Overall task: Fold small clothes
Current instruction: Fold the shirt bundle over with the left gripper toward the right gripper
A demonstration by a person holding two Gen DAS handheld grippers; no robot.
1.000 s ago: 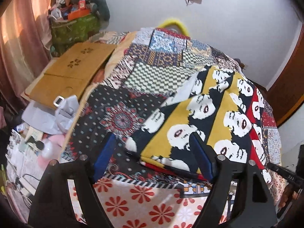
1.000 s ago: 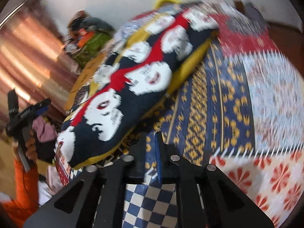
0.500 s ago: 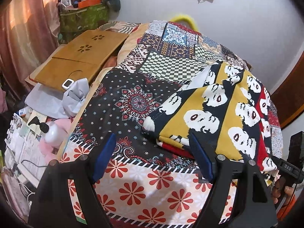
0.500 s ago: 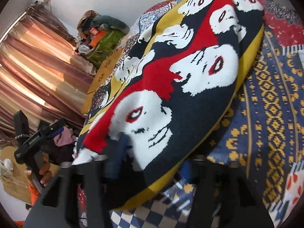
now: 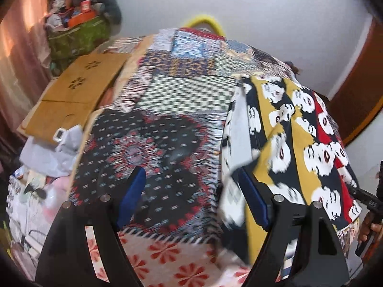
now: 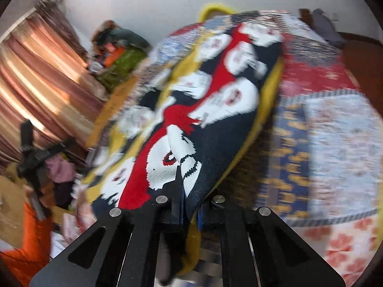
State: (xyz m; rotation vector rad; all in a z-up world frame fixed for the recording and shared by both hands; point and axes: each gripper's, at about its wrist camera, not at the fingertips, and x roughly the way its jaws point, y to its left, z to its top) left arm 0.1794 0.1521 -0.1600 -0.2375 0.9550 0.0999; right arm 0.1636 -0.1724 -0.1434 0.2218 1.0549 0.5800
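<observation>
A knitted garment with white faces on yellow, black and red (image 5: 294, 143) lies at the right side of a patchwork bed cover (image 5: 155, 143). Its near edge is lifted and hangs over the bed's front. My left gripper (image 5: 191, 196) is open and empty, with the garment's near corner by its right finger (image 5: 253, 198). In the right wrist view my right gripper (image 6: 189, 205) is shut on the garment (image 6: 215, 110) at its near edge. The cloth bulges up in front of that camera.
A wooden board (image 5: 71, 95) and a green bag of clutter (image 5: 76, 33) stand to the left of the bed. Papers and pink items (image 5: 36, 191) lie at the lower left. A curtain (image 6: 36, 71) hangs on the left wall.
My right gripper went from shut and empty, to open at the garment's edge, to shut on it. The garment's near edge is now lifted. My left gripper stayed open and shifted.
</observation>
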